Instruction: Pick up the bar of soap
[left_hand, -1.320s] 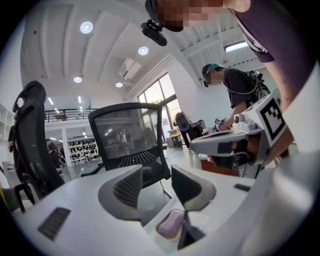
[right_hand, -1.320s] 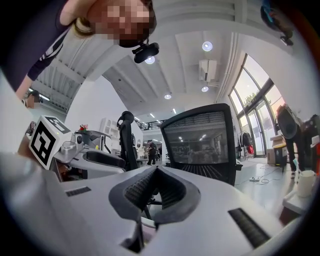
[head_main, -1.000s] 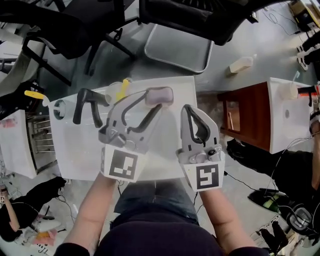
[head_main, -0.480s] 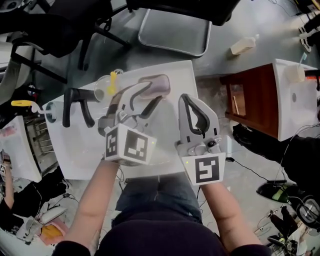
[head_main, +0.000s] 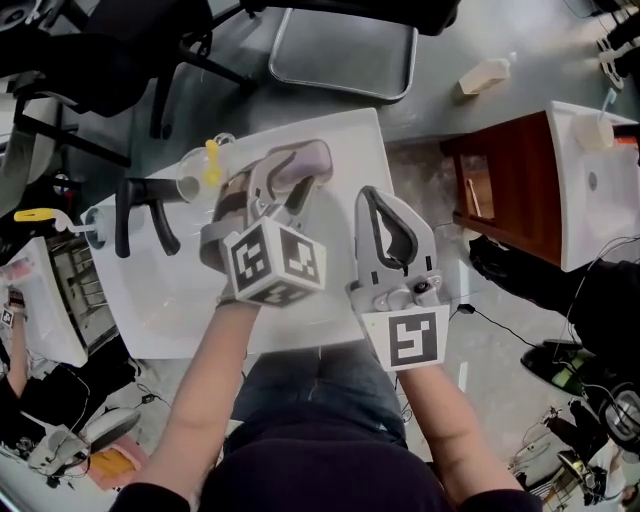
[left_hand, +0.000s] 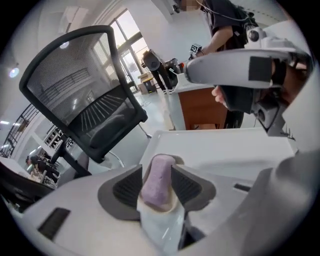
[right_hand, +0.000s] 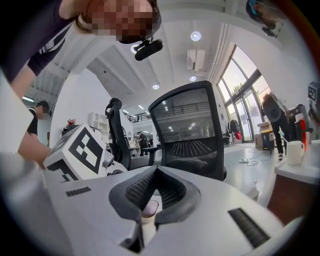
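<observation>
A mauve bar of soap (head_main: 301, 160) lies in a cream dish (left_hand: 169, 206) at the far edge of the white table (head_main: 180, 300). My left gripper (head_main: 293, 175) reaches over it and stands open, its jaws astride the bar. In the left gripper view the soap (left_hand: 159, 170) sits between the two dark pads (left_hand: 129, 186), close to both, still resting in the dish. My right gripper (head_main: 376, 197) hovers just to the right of the soap, tips together, shut on nothing. In the right gripper view the right gripper (right_hand: 155, 172) faces a black chair.
A black bent handle (head_main: 135, 215) and a clear cup with a yellow piece (head_main: 205, 165) stand on the table's left part. A black office chair (head_main: 340, 50) stands beyond the table. A wooden cabinet (head_main: 500, 200) with a white top (head_main: 600, 180) is at the right.
My left gripper has moved forward and tipped over the soap, so the bar is now between its jaws. The right gripper has barely moved.
</observation>
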